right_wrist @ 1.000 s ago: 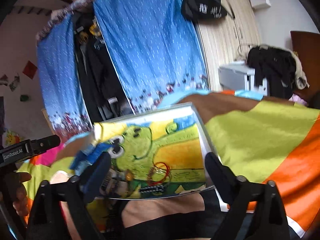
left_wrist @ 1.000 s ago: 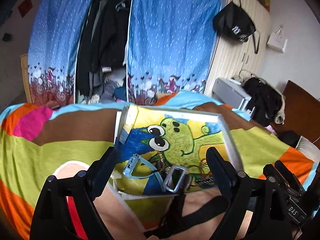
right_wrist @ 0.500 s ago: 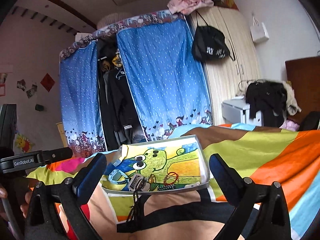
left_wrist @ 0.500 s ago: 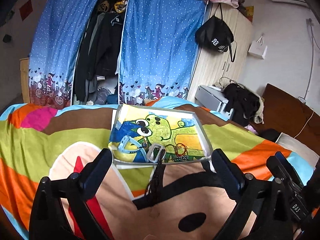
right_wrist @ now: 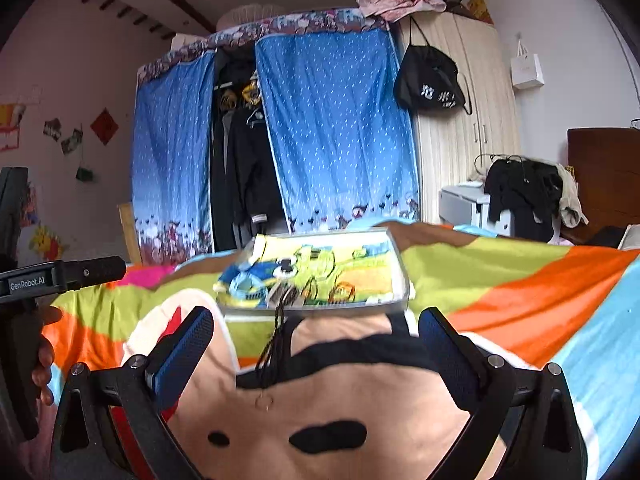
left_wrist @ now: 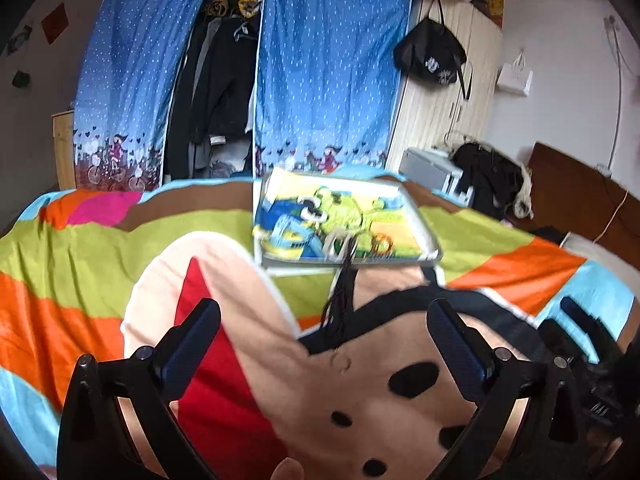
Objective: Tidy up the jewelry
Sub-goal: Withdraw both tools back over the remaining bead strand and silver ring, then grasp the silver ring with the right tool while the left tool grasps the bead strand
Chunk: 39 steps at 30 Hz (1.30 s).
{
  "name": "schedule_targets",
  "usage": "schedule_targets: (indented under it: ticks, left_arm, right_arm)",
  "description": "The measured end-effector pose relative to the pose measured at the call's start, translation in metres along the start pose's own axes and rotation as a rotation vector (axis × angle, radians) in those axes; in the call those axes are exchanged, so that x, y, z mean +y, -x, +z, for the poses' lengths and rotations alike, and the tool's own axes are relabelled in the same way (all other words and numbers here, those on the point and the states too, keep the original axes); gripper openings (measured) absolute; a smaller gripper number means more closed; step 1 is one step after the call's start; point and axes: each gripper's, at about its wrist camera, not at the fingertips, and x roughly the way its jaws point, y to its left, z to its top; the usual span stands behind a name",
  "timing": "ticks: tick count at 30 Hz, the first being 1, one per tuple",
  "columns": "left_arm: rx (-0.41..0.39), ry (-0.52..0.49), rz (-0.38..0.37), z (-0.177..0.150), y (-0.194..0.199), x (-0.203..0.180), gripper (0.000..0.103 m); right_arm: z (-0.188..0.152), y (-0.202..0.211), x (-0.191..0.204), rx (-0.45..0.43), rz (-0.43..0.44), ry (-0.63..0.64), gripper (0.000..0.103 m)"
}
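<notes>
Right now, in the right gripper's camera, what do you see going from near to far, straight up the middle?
Right gripper → cartoon blanket → black tassel → tray of jewelry → blue curtain.

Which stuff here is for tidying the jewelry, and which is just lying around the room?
For the job:
- tray with the cartoon picture, on the bed
- blue bracelet
- red-orange bangles
- black tasselled cord hanging over the tray's edge
- left gripper and right gripper, both open and empty

Just lying about:
- black bag on the wardrobe
- blue curtains
- dark clothes pile
</notes>
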Motion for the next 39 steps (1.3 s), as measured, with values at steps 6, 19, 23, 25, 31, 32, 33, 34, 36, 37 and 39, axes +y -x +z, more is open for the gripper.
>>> schedule_targets:
  ticks: [6,19,23,25,31,32,33,34,36,37,39]
  left_arm:
    - [0.114,-0.003,0.028,-0.035,-0.016,0.012,0.101]
    - [0.369,-0.060,0.121,-0.083,-0.073,0.038,0.101]
    - [0.387,-0.067,0.105,-0.079,-0.087,0.045,0.101]
    - [0.386,-0.076,0.101,-0.075,-0.096,0.048,0.101]
    - [0.383,-0.066,0.042,-0.062,-0.126,0.057,0.101]
    - [0.386,-0.056,0.029,-0.060,-0.132,0.059,0.101]
    - [0.388,-0.039,0.017,-0.058,-0.139,0.063,0.101]
    - [0.388,-0.023,0.007,-0.057,-0.143,0.065,0.100]
    - [0.396,0.009,-0.023,-0.053,-0.154,0.071,0.100]
    - [0.394,0.019,-0.035,-0.052,-0.157,0.073,0.098]
    - [0.380,0.023,-0.059,-0.047,-0.164,0.075,0.095]
  right_arm:
    - [-0.020,0.001,0.012,0.070,0.024,-0.020,0.103]
    - [-0.067,-0.049,0.004,0.410,-0.122,-0.068,0.103]
    - [-0.078,-0.064,-0.002,0.485,-0.119,-0.086,0.103]
    - [-0.082,-0.072,-0.006,0.515,-0.106,-0.093,0.103]
    - [-0.087,-0.100,-0.014,0.561,-0.062,-0.086,0.103]
    - [-0.087,-0.104,-0.014,0.562,-0.052,-0.080,0.103]
    - [-0.088,-0.109,-0.013,0.562,-0.038,-0.072,0.103]
    - [-0.088,-0.113,-0.012,0.559,-0.022,-0.064,0.102]
    - [-0.091,-0.124,-0.008,0.565,0.022,-0.050,0.094]
    - [-0.092,-0.128,-0.006,0.569,0.035,-0.043,0.089]
    - [-0.097,-0.139,-0.002,0.584,0.060,-0.027,0.087]
